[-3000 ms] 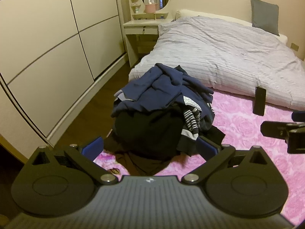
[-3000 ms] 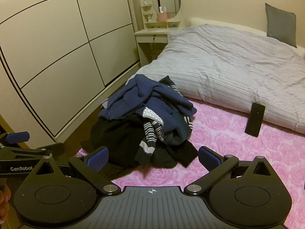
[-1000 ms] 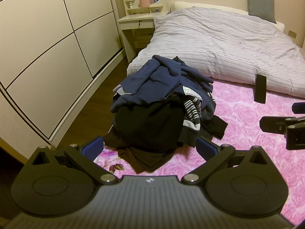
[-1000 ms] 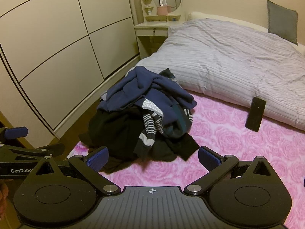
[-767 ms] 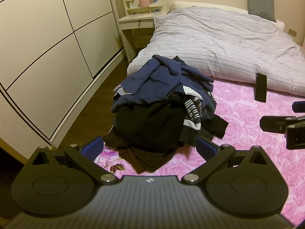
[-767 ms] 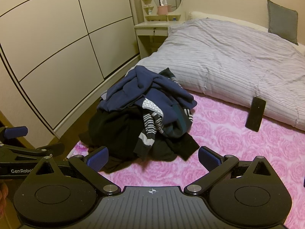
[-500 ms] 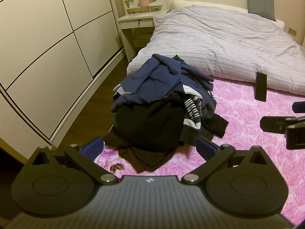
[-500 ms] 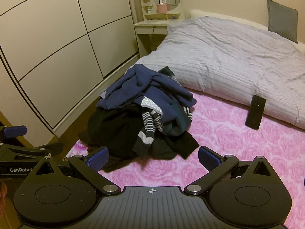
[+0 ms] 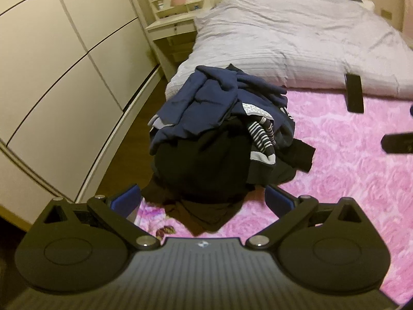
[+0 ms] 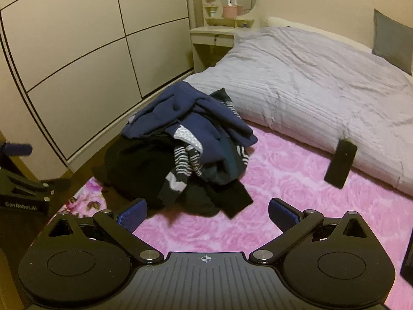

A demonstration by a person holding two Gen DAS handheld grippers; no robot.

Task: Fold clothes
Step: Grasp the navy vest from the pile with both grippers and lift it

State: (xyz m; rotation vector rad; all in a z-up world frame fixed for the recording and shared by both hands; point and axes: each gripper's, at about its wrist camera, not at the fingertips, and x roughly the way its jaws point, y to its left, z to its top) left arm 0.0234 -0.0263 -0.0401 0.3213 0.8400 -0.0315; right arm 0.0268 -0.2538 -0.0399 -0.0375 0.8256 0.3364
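A heap of clothes (image 9: 219, 139) lies on the pink rose blanket (image 9: 335, 175): a navy garment on top, black garments below, a striped piece hanging at its right side. The same heap of clothes (image 10: 185, 149) fills the middle of the right wrist view. My left gripper (image 9: 204, 201) hovers open just in front of the heap's near edge, nothing between its blue pads. My right gripper (image 10: 207, 214) is open too, above the pink blanket (image 10: 296, 193) and short of the heap. Part of the right gripper shows at the left view's right edge.
A grey striped duvet (image 10: 309, 82) covers the bed behind the heap. A black phone (image 10: 340, 162) leans against its edge. White wardrobe doors (image 10: 77, 51) line the left side, with a strip of wooden floor (image 9: 134, 139) below. A vanity with a round mirror (image 10: 222, 31) stands in the corner.
Both grippers have moved closer to the heap, which looms larger now. The left view has tilted down and the right view has swung rightward. Both stay open.
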